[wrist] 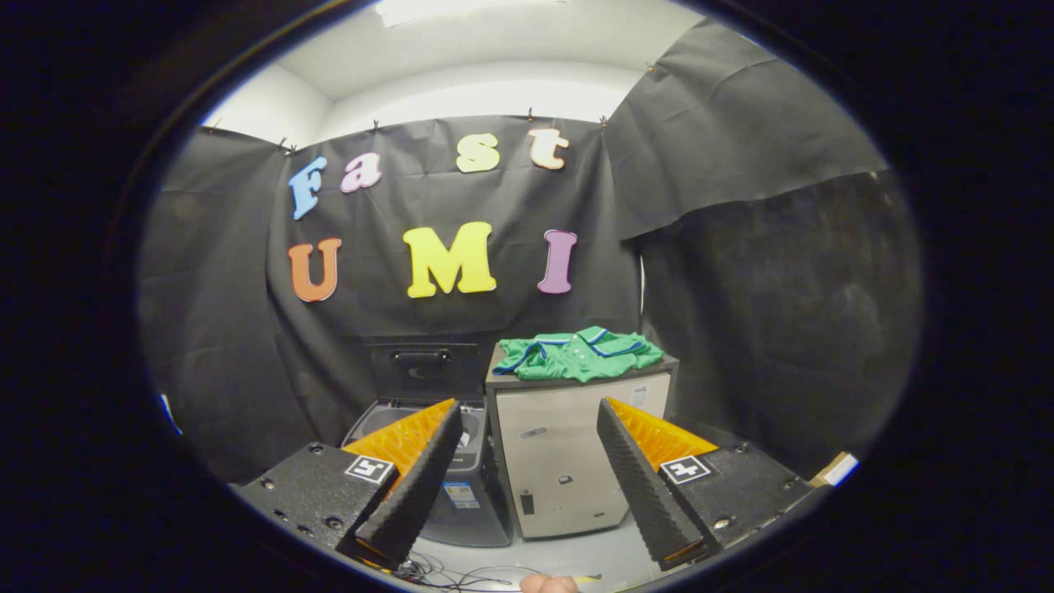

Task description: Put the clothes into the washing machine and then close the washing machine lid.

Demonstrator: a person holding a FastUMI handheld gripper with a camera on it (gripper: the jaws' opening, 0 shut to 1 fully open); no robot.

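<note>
You are holding the gripper (527, 461) well back from the work, its fingers standing wide apart and gripping nothing. Beyond them, a green shirt (579, 353) is lying on top of a small cabinet (568, 461). Just beside the cabinet, the washing machine (449, 461) is sitting with its lid (424, 371) raised.

My green shirt (579, 354) with blue trim lies crumpled on top of the small cabinet (568, 461). Just beside the cabinet stands the dark washing machine (461, 486), and its lid (424, 371) is up and open.
</note>
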